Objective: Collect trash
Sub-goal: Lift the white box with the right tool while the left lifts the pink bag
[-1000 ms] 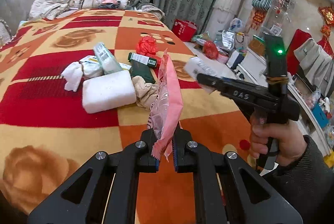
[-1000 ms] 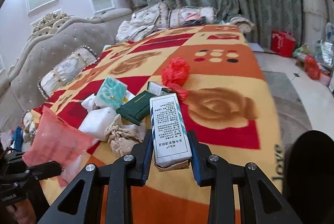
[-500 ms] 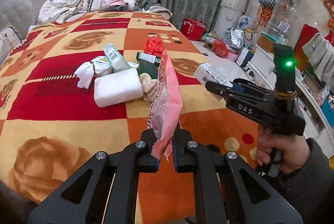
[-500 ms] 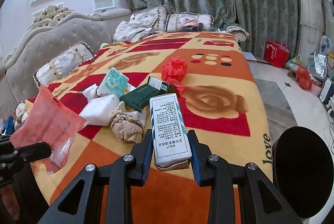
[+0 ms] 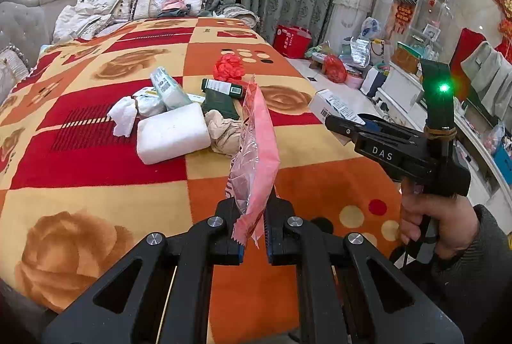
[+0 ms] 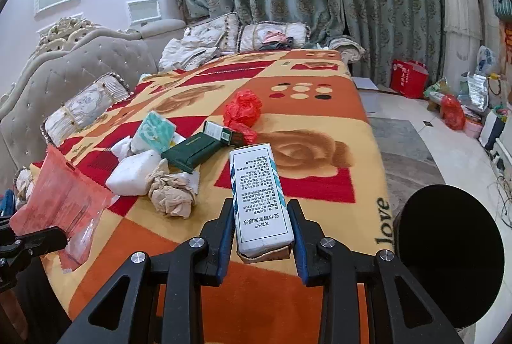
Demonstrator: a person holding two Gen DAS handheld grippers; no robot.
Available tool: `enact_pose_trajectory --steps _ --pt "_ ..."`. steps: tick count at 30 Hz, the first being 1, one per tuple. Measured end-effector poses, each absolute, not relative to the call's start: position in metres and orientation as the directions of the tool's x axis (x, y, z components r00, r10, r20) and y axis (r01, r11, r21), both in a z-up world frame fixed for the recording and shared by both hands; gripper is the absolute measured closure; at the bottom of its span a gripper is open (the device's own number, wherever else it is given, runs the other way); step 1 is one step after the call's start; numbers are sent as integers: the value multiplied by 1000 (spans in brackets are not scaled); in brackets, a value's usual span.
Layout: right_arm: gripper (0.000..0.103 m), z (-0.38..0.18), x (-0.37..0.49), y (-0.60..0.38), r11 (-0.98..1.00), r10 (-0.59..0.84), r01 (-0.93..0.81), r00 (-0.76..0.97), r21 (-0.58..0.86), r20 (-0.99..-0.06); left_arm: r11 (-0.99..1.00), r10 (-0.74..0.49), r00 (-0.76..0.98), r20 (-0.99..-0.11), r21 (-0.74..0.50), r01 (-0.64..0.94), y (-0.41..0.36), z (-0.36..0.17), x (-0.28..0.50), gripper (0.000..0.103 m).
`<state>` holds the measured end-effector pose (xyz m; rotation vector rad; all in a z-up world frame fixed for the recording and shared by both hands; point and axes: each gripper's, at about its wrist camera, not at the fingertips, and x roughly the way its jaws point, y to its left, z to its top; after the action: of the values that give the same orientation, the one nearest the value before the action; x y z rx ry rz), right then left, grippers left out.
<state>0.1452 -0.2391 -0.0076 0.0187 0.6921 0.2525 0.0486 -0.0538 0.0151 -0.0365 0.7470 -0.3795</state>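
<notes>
My left gripper (image 5: 254, 216) is shut on a pink plastic wrapper (image 5: 256, 151), held upright above the bed's near edge; the wrapper also shows in the right wrist view (image 6: 60, 200). My right gripper (image 6: 260, 225) is shut on a white printed carton (image 6: 259, 196), held above the blanket; the carton shows in the left wrist view (image 5: 336, 107). More trash lies in a pile on the blanket: a white block (image 5: 172, 134), a crumpled beige paper (image 6: 171, 192), a dark green box (image 6: 192, 151), a teal tissue pack (image 6: 155, 132), a red crumpled bag (image 6: 243, 108).
The patterned blanket (image 6: 320, 126) covers a bed with a tufted headboard (image 6: 80, 68) and pillows at the left. A round black bin (image 6: 448, 248) stands low at the right beside the bed. Bags and boxes crowd the floor by the curtains (image 5: 336, 68).
Both grippers have drawn back from the trash pile toward the bed's near edge, each still holding its item. The black bin has come into the right wrist view.
</notes>
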Motion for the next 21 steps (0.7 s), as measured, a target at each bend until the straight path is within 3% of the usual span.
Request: enact_pose_trajectory --steps 13,21 --pt "72 9 136 -274 980 196 -150 786 126 -586 923 -358 661 -660 -142 358 -71 16 53 96" --pt "72 14 131 -321 991 57 24 810 131 -583 886 -414 625 -661 -134 444 -107 19 73 96"
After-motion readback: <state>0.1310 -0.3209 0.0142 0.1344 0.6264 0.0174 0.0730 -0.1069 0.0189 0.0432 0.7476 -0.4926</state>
